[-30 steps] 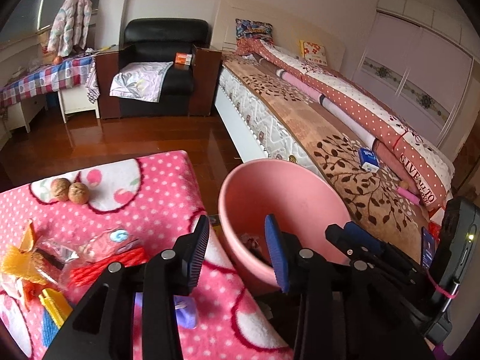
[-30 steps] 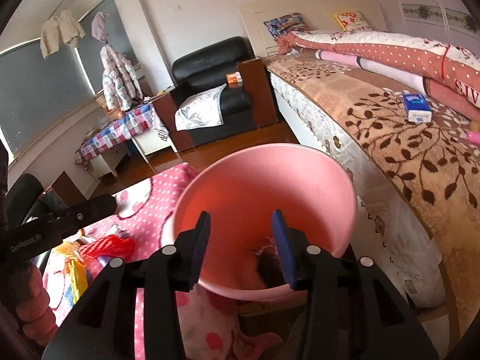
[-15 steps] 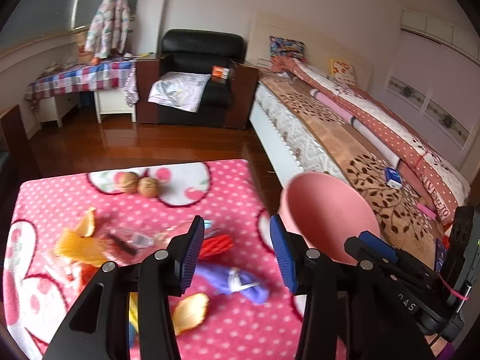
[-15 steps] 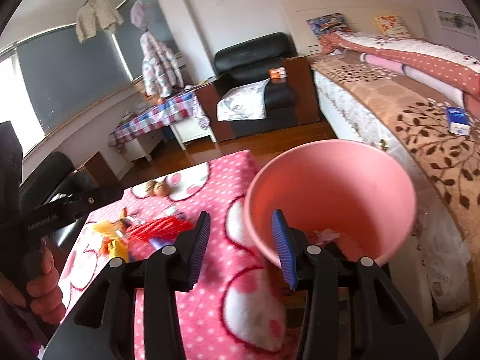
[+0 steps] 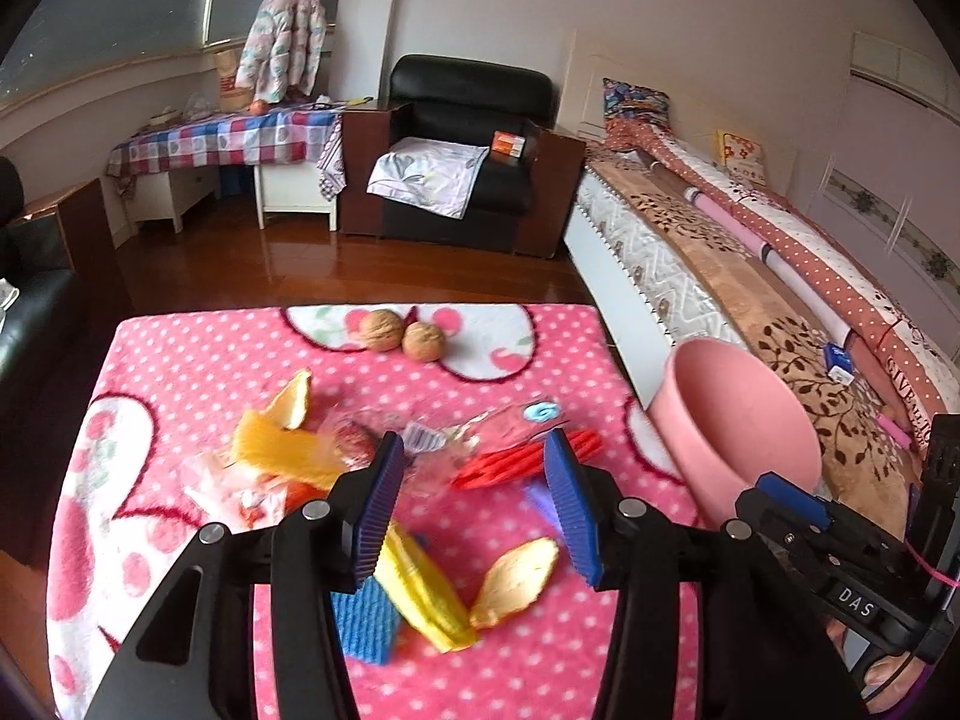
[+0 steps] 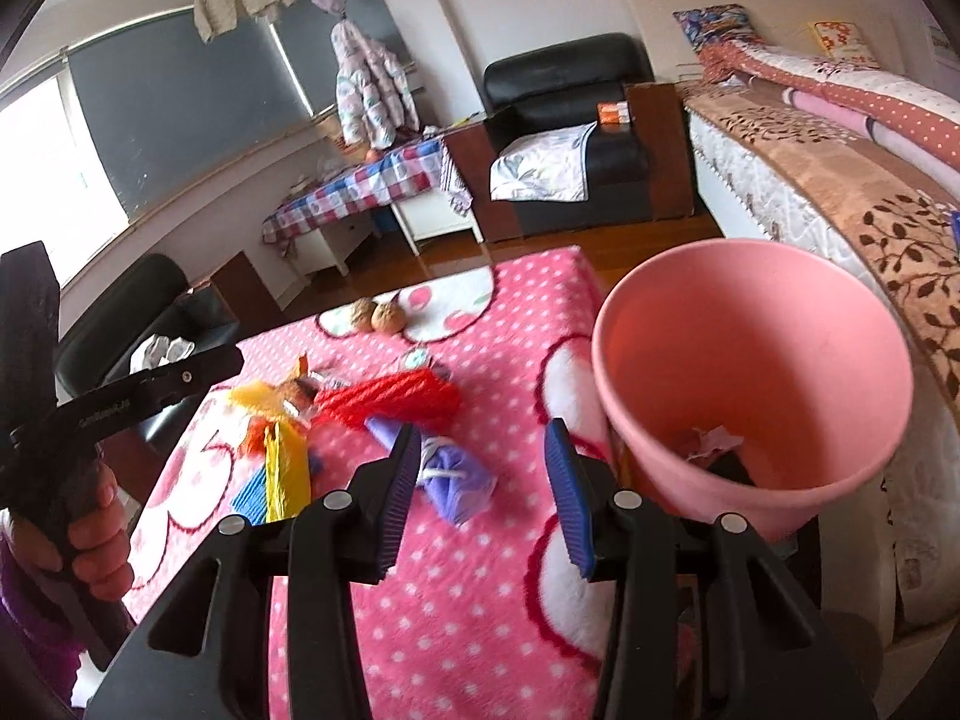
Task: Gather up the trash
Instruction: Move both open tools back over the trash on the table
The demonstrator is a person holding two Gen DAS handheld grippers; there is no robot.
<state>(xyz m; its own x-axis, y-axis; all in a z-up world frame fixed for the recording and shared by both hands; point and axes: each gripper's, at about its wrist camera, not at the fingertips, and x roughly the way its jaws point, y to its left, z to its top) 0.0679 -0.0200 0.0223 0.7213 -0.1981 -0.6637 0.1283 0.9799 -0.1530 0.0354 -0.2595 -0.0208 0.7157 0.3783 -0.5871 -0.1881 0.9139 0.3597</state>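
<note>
The left gripper (image 5: 474, 501) hangs over the litter on the pink dotted blanket (image 5: 198, 360), its jaws spread with nothing between them; they have just been opening. A second ago its view showed the pink bin (image 5: 744, 420) straight ahead under the fingers; now the bin stands off to the right of the gripper and the blanket fills the middle. The right gripper (image 6: 480, 492) is likewise released and empty, its gap the same as before. It too looked into the bin a second ago; now the bin (image 6: 750, 360) lies to its right, with scraps visible in the bottom.

The trash lies in a loose heap on the blanket, left of the bin. Nearest the bin is a red ribbed wrapper (image 5: 528, 459), with a clear crinkled wrapper (image 5: 486, 429) just beside it. Farther from the bin are orange peel pieces (image 5: 282, 432), a yellow wrapper (image 5: 426, 594) over a blue ribbed piece (image 5: 360, 624), and another peel (image 5: 516, 576). A purple knotted bag (image 6: 450, 480) sits between the right gripper's fingers in view, though lower down on the blanket. Two walnuts (image 5: 402, 336) rest at the blanket's far edge, well apart from the bin.
</note>
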